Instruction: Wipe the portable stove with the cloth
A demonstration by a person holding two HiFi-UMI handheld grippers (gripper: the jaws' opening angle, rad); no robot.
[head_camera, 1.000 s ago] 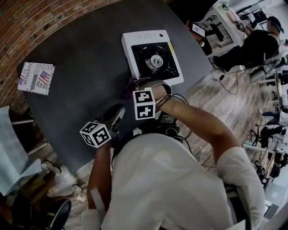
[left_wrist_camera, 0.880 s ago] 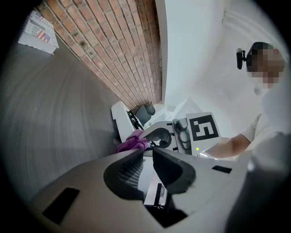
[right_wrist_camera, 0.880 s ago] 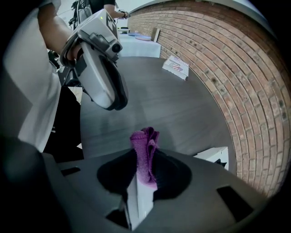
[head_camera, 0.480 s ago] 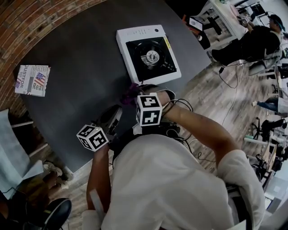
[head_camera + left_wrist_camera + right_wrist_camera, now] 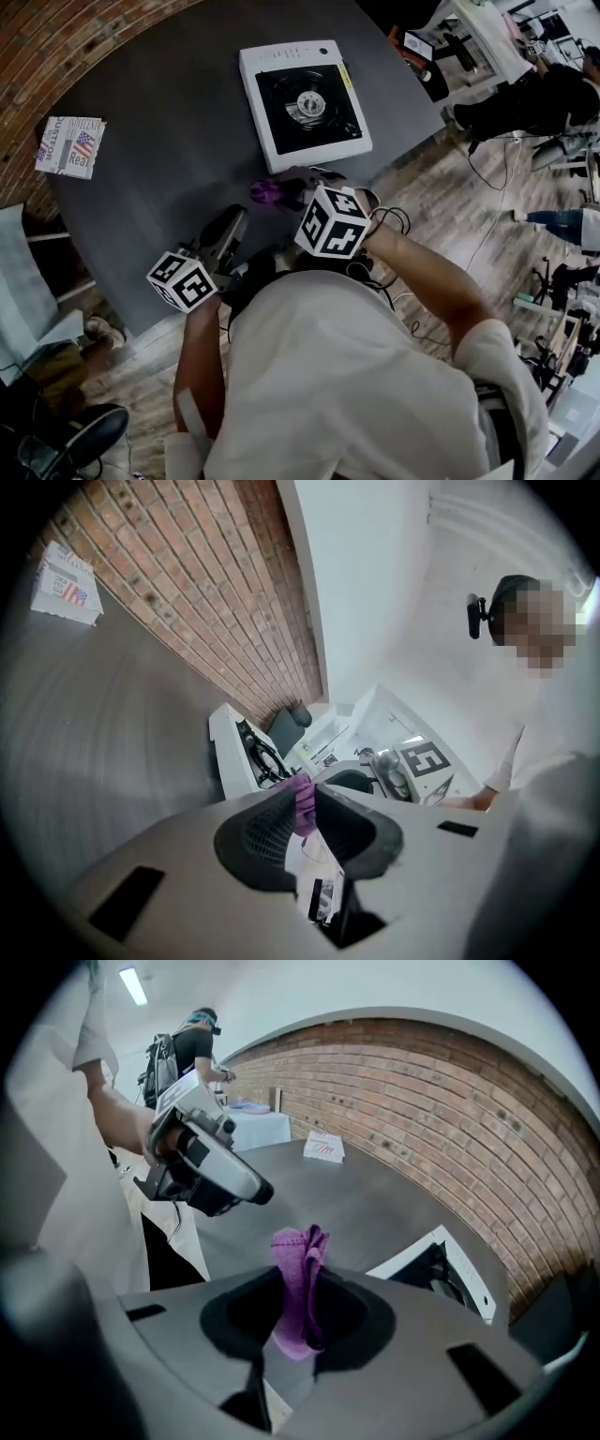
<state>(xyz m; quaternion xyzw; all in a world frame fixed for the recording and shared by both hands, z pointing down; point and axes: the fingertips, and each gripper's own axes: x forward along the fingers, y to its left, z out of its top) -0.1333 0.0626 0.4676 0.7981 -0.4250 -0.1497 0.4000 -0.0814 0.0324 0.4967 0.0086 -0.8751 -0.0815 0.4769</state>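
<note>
The right gripper (image 5: 298, 1288) is clamped on the purple cloth (image 5: 296, 1246). A bunched fold stands up past the jaw tips and the rest sits pinched down between the jaws. The right forearm (image 5: 422, 272) reaches out from the shoulder and bends in toward the middle. It carries the gripper over the near edge of the table (image 5: 169, 159), with its cube (image 5: 333, 222) facing up. In the head view the cloth lies just short of the stove's near side; whether it touches the tabletop cannot be told.

The left gripper (image 5: 305, 797) has its jaws a narrow slit apart with nothing between them, and the cloth only shows through the slit from beyond. The left arm is tucked close to the body. Its gripper is low over the near table edge, beside the right one but apart from it, and aims toward the stove (image 5: 302, 101).

The stove lies flat near the table's right-hand curve, and wooden floor starts just past that edge. A wide stretch of bare table runs left of the stove to a booklet (image 5: 70, 147) near the far left rim. A brick wall (image 5: 187, 592) borders the table on that side
</note>
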